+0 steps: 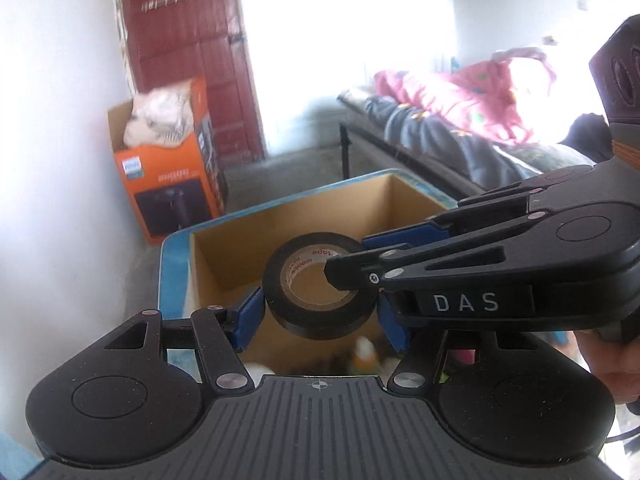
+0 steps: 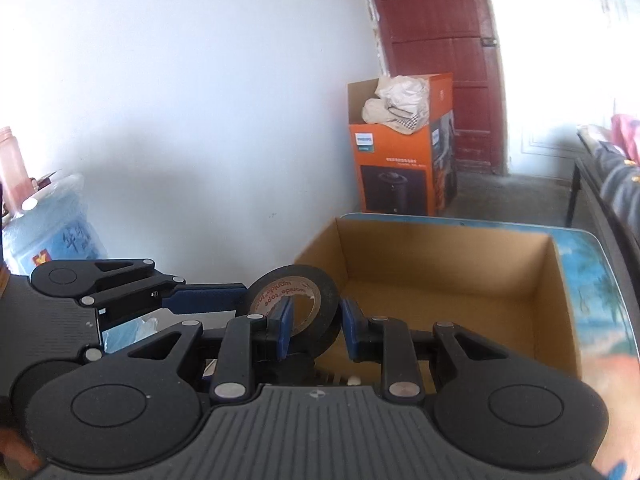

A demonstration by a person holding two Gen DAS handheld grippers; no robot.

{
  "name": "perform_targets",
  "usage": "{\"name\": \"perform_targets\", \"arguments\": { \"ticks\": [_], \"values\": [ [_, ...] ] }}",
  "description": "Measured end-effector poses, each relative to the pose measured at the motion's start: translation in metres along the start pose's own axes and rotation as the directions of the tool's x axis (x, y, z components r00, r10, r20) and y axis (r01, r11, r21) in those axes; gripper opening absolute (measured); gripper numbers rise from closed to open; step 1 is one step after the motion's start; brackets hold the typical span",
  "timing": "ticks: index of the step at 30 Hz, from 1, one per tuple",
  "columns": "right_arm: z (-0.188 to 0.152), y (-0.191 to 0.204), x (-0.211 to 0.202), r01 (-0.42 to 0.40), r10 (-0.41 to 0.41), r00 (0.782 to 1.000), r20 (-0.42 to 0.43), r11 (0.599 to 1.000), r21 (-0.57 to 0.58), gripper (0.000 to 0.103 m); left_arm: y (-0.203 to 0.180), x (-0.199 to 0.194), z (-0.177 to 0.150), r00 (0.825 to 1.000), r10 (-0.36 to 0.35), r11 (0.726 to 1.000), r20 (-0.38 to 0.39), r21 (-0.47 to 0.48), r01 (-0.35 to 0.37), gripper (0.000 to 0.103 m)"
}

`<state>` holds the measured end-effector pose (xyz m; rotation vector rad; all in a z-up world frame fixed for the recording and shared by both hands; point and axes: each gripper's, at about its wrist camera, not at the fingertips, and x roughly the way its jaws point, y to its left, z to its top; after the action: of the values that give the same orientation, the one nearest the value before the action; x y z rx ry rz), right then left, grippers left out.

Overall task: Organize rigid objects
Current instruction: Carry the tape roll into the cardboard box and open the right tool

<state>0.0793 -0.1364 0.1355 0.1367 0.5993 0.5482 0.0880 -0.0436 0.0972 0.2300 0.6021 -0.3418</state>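
Note:
A black roll of electrical tape (image 1: 320,286) hangs in the air above an open cardboard box (image 1: 224,256). My left gripper (image 1: 320,320) has its blue pads on both outer sides of the roll. My right gripper (image 1: 352,258) comes in from the right, one finger through the roll's hole and one outside the rim. In the right wrist view the tape (image 2: 298,300) sits between the right gripper's (image 2: 316,326) blue pads, with the left gripper (image 2: 208,296) reaching in from the left. The box (image 2: 460,280) lies just beyond.
The box stands on a blue-edged table (image 2: 600,280). Small items lie blurred in the box bottom (image 1: 364,354). An orange appliance carton (image 2: 400,152) stands on the floor by a red door (image 2: 436,60). A bench with pink cloth (image 1: 460,100) is right. A water jug (image 2: 48,224) is left.

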Motion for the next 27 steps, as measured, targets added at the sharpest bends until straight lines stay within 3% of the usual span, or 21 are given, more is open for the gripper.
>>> {"name": "perform_targets", "arguments": {
  "ticks": [5,9,14,19,27],
  "values": [
    [0.042,-0.032,0.072,-0.029,0.041,0.987,-0.152,0.996,0.084,0.028,0.022,0.064,0.032,0.991,0.026,0.999,-0.131,0.041,-0.021,0.062],
    [0.05,-0.068,0.13,-0.033,0.083,0.961,-0.262,0.982,0.188,0.028,0.037,0.112,0.041,0.968,0.017,0.999,-0.249,0.035,-0.008,0.062],
    [0.047,-0.102,0.181,-0.018,0.121,0.927,-0.355,0.96,0.279,0.028,0.045,0.164,0.044,0.938,0.037,0.998,-0.344,0.054,-0.019,0.062],
    [0.045,-0.119,0.223,0.001,0.133,0.893,-0.43,0.955,0.298,0.028,0.047,0.196,0.045,0.911,0.074,0.994,-0.407,0.106,-0.034,0.062],
    [0.04,-0.129,0.261,0.003,0.195,0.854,-0.483,0.926,0.377,0.027,0.046,0.215,0.041,0.891,0.129,0.98,-0.436,0.195,-0.047,0.065]
  ]
}}
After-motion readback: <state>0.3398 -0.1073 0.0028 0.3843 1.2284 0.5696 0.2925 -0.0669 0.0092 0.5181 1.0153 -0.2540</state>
